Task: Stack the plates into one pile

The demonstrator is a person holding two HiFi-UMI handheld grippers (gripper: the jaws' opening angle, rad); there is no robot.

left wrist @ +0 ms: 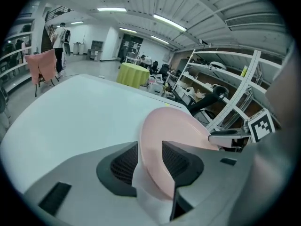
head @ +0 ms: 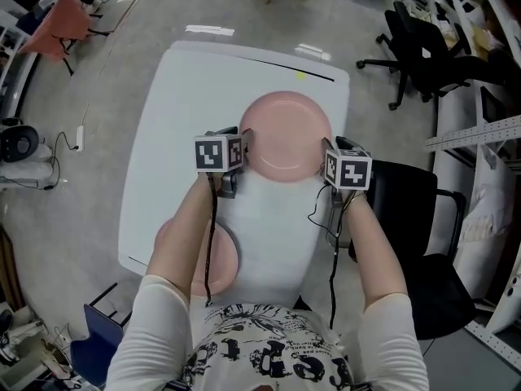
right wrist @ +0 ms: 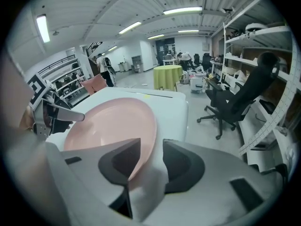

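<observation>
White table (head: 187, 104), far plate (head: 286, 130), grey floor (head: 130, 31)

This was a large open lab or workshop hall. It had a bare concrete floor (head: 106, 72), a ribbed ceiling with strip lights (right wrist: 181, 10), and perforated metal shelving racks (left wrist: 214, 69) loaded with gear. Black office chairs (head: 415, 43) stood near a white worktable (head: 171, 137), and a power strip (head: 79, 137) lay loose with its cables.
</observation>
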